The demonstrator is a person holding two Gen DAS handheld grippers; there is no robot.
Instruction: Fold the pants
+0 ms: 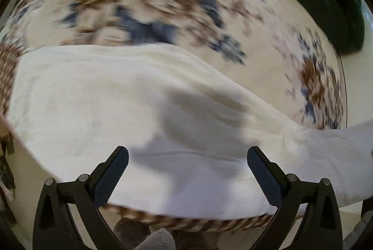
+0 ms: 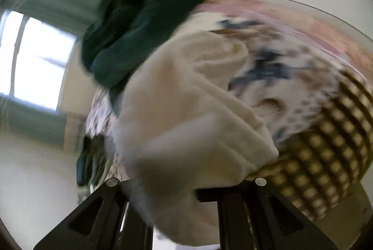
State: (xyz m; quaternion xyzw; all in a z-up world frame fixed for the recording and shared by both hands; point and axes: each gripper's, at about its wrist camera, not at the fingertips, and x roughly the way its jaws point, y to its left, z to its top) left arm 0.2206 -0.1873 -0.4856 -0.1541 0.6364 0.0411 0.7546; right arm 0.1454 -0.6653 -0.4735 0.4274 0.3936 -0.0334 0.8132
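The white pants (image 1: 116,98) lie in a broad band across a floral tablecloth (image 1: 163,5) in the left wrist view. My left gripper (image 1: 187,152) hovers above them, pointing nearly straight down, its jaws wide open with nothing between the pads. In the right wrist view the white pants (image 2: 186,121) bunch up and run straight into my right gripper (image 2: 172,194). That gripper is shut on the fabric, which hides its fingertips. Both views are blurred.
A dark green garment (image 1: 326,0) lies heaped at the far right edge of the round table, also in the right wrist view as the green garment (image 2: 139,23). The tablecloth's checked border (image 2: 326,156) hangs over the rim. A bright window (image 2: 39,58) is at left.
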